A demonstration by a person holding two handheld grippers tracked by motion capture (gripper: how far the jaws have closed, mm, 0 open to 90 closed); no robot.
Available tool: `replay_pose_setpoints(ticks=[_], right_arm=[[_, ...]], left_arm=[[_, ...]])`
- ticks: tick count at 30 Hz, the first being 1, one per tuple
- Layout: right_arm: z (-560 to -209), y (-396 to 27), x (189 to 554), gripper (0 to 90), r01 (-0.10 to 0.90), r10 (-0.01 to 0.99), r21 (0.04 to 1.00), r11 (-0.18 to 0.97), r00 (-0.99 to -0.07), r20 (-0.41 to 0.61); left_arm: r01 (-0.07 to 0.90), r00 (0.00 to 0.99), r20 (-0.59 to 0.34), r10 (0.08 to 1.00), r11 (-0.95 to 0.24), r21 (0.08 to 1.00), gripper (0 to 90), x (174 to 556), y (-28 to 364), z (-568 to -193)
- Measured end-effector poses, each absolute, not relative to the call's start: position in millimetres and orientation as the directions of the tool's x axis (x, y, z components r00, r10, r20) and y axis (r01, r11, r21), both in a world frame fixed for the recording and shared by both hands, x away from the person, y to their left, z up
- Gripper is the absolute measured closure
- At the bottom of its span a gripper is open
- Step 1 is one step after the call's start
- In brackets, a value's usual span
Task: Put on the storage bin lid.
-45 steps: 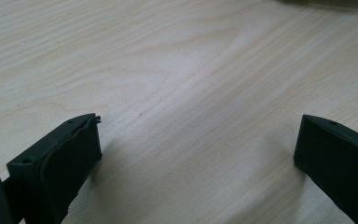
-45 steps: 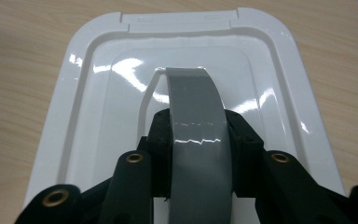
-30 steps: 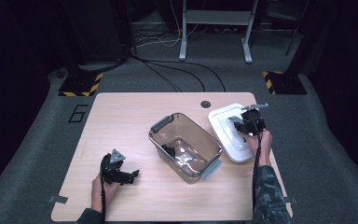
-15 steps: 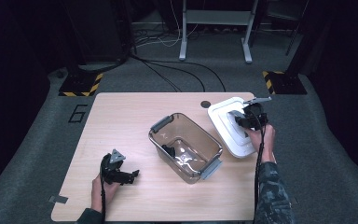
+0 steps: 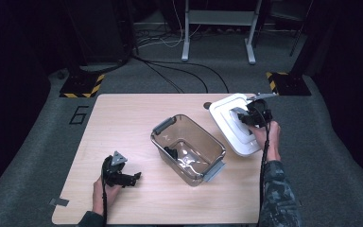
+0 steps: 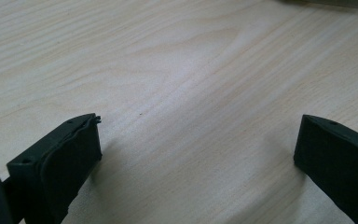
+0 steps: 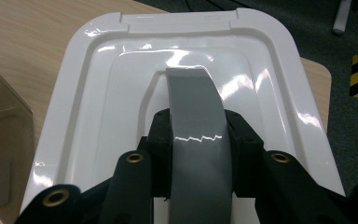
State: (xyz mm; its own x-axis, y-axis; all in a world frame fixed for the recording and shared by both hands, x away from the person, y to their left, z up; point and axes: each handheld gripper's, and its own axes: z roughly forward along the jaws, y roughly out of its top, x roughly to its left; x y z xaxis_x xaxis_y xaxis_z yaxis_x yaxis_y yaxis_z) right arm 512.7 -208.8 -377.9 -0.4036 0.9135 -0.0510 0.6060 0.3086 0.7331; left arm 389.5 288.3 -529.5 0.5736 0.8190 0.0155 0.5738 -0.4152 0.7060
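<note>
White lid just beside clear bin

Glossy white lid with grey handle, tilted above table's right edge.

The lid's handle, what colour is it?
Grey, on a white lid. The handle shows best in the right gripper view, squeezed by the right claw.

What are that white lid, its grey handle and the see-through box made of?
The white lid looks like glossy moulded plastic: sharp reflections, rounded stepped ridges. Its grey handle seems a smooth, duller plastic strap, clamped by the right hand-held gripper. The box appears to be clear, smoke-tinted plastic, since the table shows through its walls.
</note>
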Motion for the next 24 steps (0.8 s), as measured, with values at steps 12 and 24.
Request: replay_pose_setpoints(ticks=[12,24], right_arm=[[-352.7,-200.7,511.7,67.1,0.576,0.902,0.748,0.329,-0.426,-0.069],[-330.7,-187.0,507.0,67.1,0.555,0.892,0.760,0.336,-0.448,-0.067]], left_arm=[[0.574,0.573,0.016,0.819,-0.415,0.706,0.2,389.5,288.3,-529.5],[0.574,0.573,0.015,0.819,-0.415,0.706,0.2,389.5,288.3,-529.5]])
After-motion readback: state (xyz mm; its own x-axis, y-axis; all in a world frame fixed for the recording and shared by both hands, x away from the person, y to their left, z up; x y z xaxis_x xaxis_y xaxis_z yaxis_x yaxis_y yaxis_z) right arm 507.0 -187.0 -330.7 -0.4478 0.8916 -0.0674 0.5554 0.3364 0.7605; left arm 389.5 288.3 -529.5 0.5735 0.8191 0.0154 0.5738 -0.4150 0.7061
